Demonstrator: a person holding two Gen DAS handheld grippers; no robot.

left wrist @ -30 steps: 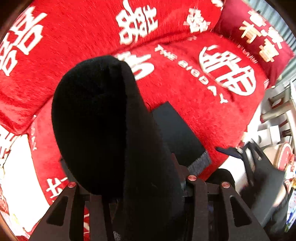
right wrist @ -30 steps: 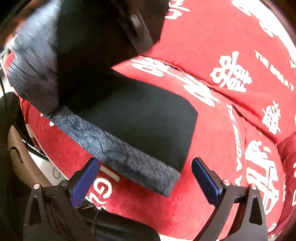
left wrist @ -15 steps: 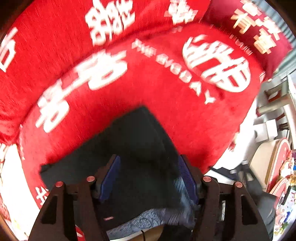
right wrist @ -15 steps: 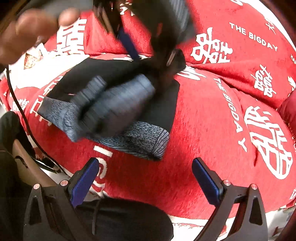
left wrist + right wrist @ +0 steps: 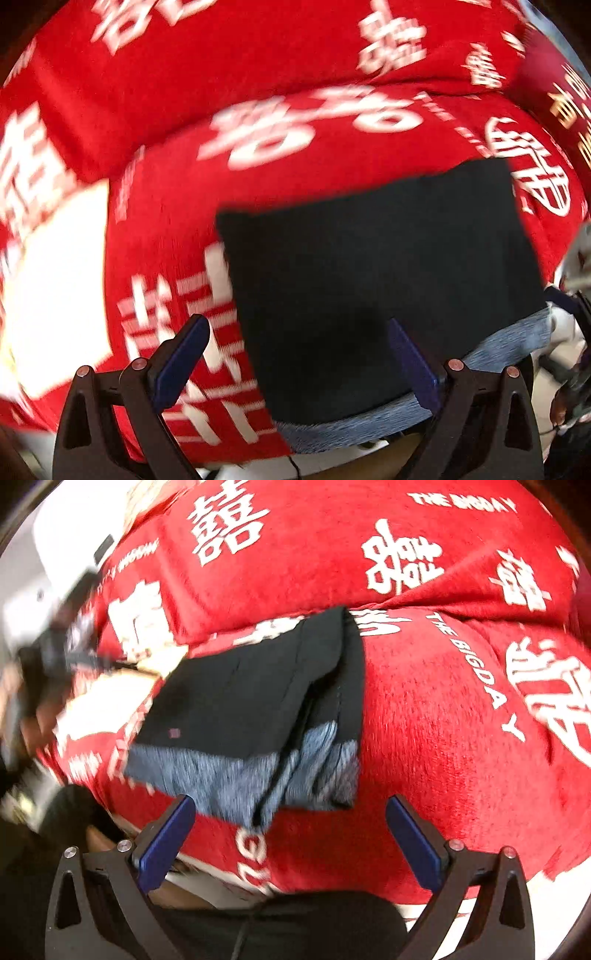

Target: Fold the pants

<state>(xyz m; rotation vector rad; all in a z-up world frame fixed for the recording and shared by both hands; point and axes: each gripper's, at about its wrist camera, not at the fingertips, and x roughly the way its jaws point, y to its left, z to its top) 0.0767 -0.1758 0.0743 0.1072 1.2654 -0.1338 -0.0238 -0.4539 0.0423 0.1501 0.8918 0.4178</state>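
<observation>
Letting go of the fold, I am opening my left gripper, nothing between its jaws, while my right gripper hangs wide and empty. The pants are lying folded on the red sofa cover; next probably squaring the uneven grey cuffs.

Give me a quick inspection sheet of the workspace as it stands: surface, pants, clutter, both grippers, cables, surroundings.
Surface: red sofa cover with white lettering.
Job's things: black pants lie folded flat on the seat, grey cuffs at the near edge, layers stacked unevenly.
Clutter: nothing seen on the seat.
Grippers: left gripper jaws opening, above the pants' corner, nothing pinched; right gripper open, empty, short of the cuffs.
Cables: thin dark cable below the seat edge.
Surroundings: blurred; white area left of the seat.
</observation>
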